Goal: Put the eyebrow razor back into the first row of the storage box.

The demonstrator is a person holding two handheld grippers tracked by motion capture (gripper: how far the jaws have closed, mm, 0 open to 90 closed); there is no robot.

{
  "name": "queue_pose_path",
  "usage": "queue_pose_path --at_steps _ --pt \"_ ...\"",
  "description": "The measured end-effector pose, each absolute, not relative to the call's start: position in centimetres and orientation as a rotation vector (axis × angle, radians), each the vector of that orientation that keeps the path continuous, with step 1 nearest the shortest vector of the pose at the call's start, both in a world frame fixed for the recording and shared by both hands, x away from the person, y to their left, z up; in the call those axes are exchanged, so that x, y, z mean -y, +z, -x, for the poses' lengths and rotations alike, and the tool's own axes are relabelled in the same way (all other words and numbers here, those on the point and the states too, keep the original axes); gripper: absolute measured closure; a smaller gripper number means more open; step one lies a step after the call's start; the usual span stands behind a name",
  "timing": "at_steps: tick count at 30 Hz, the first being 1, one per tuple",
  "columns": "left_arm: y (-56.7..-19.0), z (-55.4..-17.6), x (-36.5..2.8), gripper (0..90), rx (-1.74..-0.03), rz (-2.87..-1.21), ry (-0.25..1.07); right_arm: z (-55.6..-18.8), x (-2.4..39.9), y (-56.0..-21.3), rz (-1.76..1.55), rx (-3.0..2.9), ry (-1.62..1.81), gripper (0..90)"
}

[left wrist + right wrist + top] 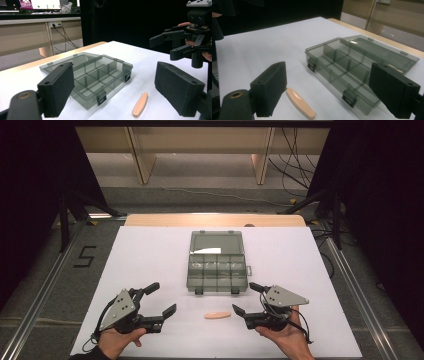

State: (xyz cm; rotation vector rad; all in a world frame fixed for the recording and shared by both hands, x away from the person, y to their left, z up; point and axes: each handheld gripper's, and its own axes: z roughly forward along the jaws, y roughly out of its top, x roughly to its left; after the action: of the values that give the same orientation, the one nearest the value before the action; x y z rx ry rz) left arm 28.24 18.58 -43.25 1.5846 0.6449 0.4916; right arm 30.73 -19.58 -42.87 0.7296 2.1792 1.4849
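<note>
Overhead light is falling evenly on the white table (150, 270), throwing only faint shadows. Surroundings are sitting in deep dark. The clear organizer box (352, 62) is catching mild glare on its lid. Near jaws are blurring softly in both gripper views; the high view is looking grainy.

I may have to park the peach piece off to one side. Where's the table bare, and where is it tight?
The white table is bare left of the open organizer box, and also right of it. It is tight at the near edge: the peach piece lies between the left gripper and right gripper, just before the box.
</note>
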Motion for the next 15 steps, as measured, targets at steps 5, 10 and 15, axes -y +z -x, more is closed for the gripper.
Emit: queue_pose_path --at_steps 5,10,15 --pt "-43.3 -28.2 -18.6 16.0 -0.645 -1.585 0.491 -31.5 18.2 -42.9 -0.68 -2.264 1.484 16.3" --pt "-43.3 -28.3 -18.6 15.9 -0.645 -1.584 0.491 -32.3 16.6 -42.8 -0.6 -2.392 1.387 19.3" --pt "-43.3 -28.3 -18.6 15.9 -0.646 -1.585 0.491 -32.9 15.7 -42.7 -0.533 -2.501 1.285 21.1"
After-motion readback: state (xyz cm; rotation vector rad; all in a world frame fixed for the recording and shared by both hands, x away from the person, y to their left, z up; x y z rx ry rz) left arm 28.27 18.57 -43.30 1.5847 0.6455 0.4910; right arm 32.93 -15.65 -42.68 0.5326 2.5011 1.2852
